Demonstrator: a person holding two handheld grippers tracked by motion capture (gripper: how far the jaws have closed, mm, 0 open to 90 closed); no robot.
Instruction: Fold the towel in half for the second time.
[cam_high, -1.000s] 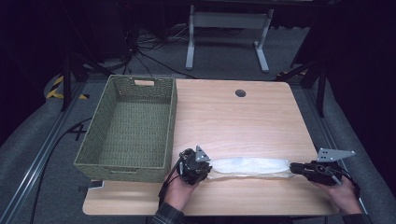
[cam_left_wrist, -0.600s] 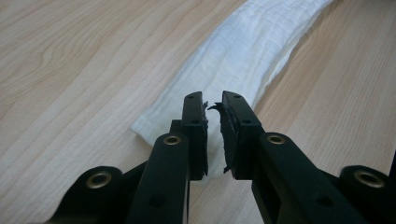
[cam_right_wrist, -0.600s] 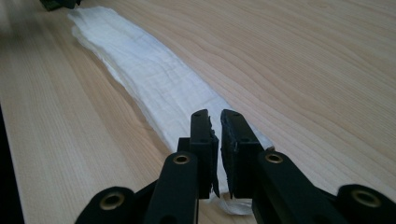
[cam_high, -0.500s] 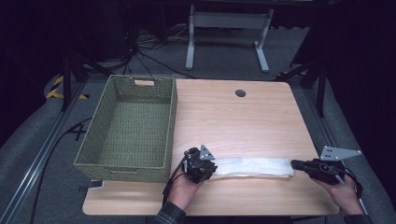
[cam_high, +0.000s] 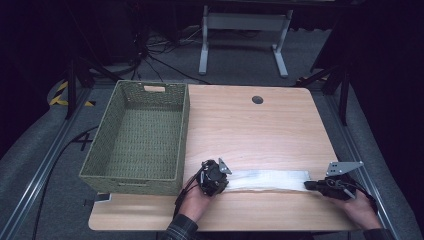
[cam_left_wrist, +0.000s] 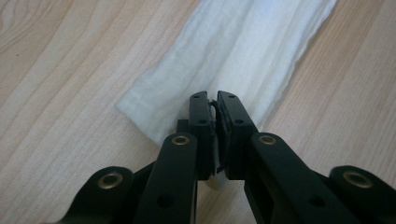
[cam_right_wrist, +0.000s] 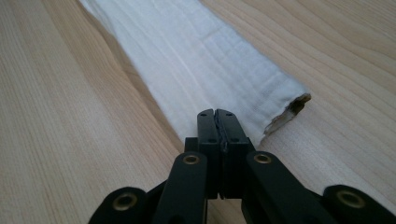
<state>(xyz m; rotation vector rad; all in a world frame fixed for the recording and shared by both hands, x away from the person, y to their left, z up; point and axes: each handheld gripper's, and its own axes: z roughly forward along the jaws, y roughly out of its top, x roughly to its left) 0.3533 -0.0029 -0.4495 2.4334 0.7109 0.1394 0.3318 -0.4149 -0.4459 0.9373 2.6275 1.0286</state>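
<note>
A long white folded cloth (cam_high: 270, 180) lies flat along the front of the wooden table (cam_high: 260, 135). My left gripper (cam_high: 224, 181) is at its left end. In the left gripper view the cloth (cam_left_wrist: 243, 51) stretches away from the left gripper (cam_left_wrist: 213, 98), whose jaws have just been closing and now pinch the cloth's near edge. My right gripper (cam_high: 307, 185) is at the cloth's right end. In the right gripper view the right gripper (cam_right_wrist: 216, 112) has its jaws pressed together on the end of the cloth (cam_right_wrist: 201, 60).
A green woven basket (cam_high: 182, 135) stands empty on the table's left side, close behind my left hand. A round cable hole (cam_high: 257, 100) sits near the table's far edge. The table's front edge runs just below both hands.
Both hands have sunk a little toward the table. The cloth, puffed up before, now lies flatter and stretched between the two grippers.
</note>
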